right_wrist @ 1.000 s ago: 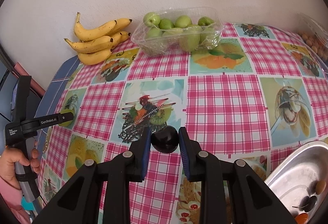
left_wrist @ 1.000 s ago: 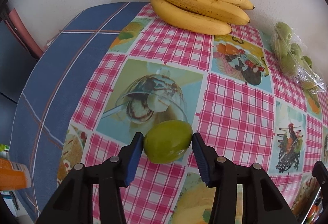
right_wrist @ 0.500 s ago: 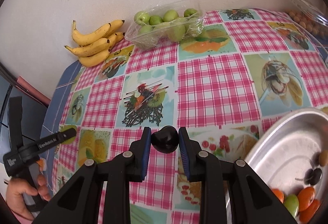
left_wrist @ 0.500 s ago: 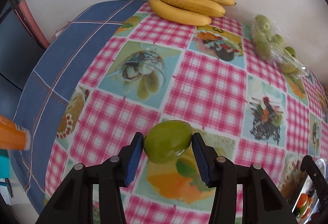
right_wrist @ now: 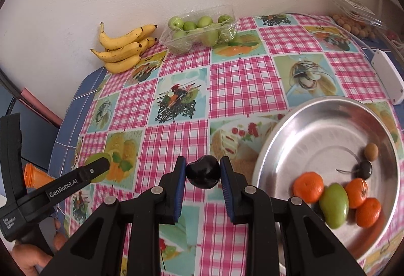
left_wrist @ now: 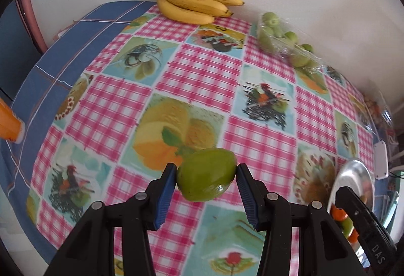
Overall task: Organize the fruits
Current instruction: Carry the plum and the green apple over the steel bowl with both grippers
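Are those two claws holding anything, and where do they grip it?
Left gripper pinches a green fruit by its sides; right gripper a dark plum likewise.

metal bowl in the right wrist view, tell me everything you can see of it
The round, shiny silver metal bowl sits on the checked pink tablecloth, at the right of this view. It is shallow with a wide rim. Inside lie three orange tangerines, a green mango-like fruit, a dark cherry with its stem and a small brown fruit. Neither gripper touches it.

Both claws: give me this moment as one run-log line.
left claw: shut on green fruit | right claw: shut on dark fruit | metal bowl: holds oranges, green fruit | next: likely bowl
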{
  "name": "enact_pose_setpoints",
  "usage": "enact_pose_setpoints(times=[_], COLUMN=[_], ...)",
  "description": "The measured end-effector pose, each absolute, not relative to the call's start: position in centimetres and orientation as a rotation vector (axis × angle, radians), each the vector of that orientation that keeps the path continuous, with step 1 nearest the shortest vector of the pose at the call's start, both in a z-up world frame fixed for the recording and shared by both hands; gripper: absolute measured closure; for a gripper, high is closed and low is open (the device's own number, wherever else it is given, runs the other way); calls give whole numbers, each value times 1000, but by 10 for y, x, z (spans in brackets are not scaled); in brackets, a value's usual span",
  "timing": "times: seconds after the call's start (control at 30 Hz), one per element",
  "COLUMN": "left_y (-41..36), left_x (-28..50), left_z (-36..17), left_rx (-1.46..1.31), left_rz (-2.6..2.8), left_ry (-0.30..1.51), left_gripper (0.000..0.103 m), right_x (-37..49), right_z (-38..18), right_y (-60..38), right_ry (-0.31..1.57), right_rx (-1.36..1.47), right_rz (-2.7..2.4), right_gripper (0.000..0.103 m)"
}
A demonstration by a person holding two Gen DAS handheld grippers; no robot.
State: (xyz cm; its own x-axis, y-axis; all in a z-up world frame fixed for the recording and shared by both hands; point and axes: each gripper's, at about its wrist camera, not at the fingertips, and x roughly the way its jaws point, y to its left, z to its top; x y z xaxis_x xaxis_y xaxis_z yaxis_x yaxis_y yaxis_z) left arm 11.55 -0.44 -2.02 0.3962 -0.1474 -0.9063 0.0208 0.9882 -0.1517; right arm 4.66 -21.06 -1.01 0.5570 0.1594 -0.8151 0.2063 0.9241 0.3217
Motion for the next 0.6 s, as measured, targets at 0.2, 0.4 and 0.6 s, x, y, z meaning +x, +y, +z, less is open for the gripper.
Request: enact_pose_setpoints(times=[0.2,0.4,0.6], left_y=[-22,-37,-45], left_x=[89,70,67], left_z=[-4,11,14], left_rx=[-145,-154,-161], left_rz=[-153,-224,-251], left_ry=[1122,1079,1076], left_gripper=[51,51,51], right_x=[21,0,-14], right_z=[-4,-4,-6], right_y=[-207,-206,-216], right_ry=[992,997,996], right_rx=[397,391,406], right_rz=[-41,-52,-62], right_gripper=[75,75,75])
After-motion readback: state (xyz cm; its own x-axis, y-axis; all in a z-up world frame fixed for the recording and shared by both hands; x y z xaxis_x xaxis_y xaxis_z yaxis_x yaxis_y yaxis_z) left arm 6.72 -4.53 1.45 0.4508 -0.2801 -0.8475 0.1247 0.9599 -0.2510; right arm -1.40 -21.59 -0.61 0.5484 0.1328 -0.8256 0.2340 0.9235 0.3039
